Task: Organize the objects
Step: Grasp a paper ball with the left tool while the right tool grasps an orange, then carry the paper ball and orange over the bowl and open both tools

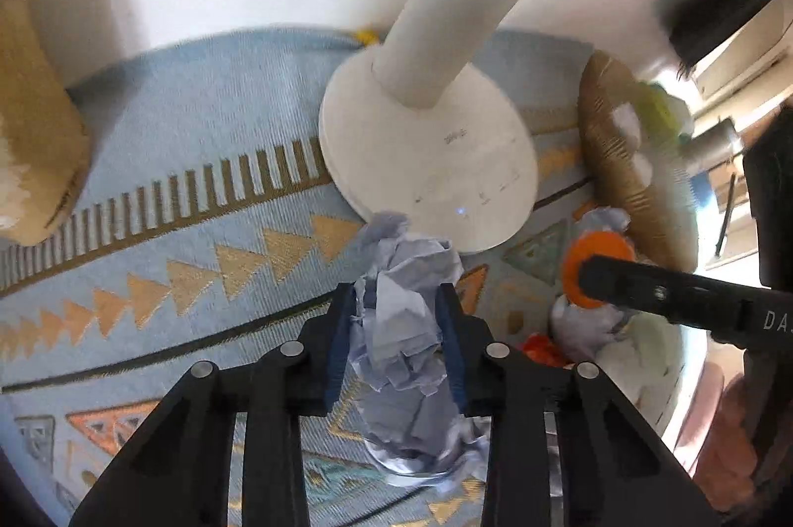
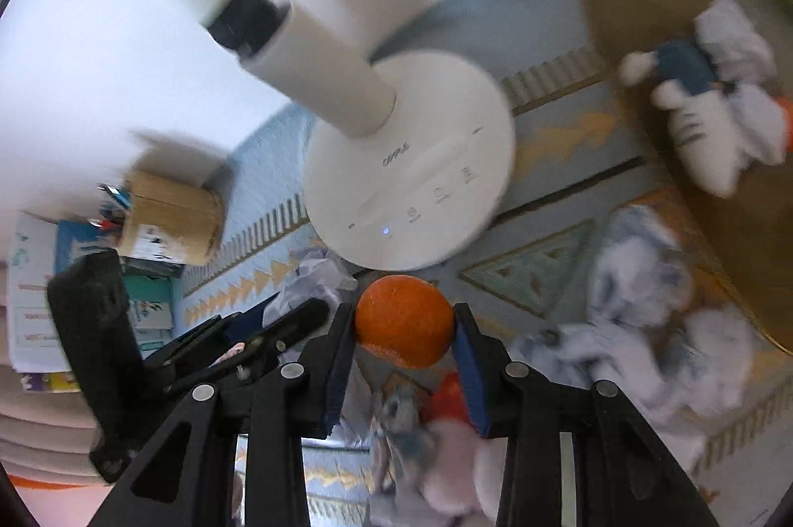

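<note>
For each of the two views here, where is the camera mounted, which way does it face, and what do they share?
Left wrist: on the left gripper, looking down its fingers at the crumpled paper it clamps; the right gripper crosses at right.
Right wrist: on the right gripper, facing the orange ball it clamps; the left gripper shows at left.
Shared: white fan base, patterned rug.

White fan base point(image 1: 431, 160) on patterned blue rug point(image 1: 163, 160), cardboard box point(image 2: 171, 217) near the wall
</note>
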Demonstrator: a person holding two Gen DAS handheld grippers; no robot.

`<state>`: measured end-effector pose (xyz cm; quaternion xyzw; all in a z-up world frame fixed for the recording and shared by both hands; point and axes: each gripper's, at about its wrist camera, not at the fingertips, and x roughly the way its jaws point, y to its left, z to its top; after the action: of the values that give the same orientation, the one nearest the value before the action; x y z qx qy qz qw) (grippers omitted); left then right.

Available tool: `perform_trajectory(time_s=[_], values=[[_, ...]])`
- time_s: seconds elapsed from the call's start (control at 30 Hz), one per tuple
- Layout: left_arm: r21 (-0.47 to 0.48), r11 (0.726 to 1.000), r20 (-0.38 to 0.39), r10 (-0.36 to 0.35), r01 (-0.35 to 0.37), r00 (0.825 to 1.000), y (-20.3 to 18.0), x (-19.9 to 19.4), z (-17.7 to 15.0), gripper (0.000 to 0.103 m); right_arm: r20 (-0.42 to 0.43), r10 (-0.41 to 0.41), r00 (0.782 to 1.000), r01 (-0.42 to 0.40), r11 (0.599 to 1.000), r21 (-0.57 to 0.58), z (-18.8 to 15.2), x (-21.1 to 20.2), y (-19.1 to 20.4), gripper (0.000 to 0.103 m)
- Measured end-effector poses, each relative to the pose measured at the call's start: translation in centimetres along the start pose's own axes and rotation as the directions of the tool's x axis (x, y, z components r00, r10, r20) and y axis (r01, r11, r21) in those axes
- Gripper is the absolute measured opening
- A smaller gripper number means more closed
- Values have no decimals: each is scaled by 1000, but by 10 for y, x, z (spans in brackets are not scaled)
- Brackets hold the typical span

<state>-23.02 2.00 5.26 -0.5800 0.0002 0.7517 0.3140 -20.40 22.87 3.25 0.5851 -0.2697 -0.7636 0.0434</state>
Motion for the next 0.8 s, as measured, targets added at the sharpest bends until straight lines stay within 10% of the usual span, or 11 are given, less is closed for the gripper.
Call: perform_trajectory(time_s=[0.37,0.6,0.8], values=[[111,993,207,-48,25,977,-81,-100,8,30,242,-36,970,48,998,-48,-25,-136,-36,38],[232,971,174,-106,64,979,-170,-58,37,30,371,-194,908,193,980,41,0,-205,-97,38],[281,955,133,-133,91,982,-220,-20,61,31,354,-249,902,232,969,89,19,-212,-132,38]])
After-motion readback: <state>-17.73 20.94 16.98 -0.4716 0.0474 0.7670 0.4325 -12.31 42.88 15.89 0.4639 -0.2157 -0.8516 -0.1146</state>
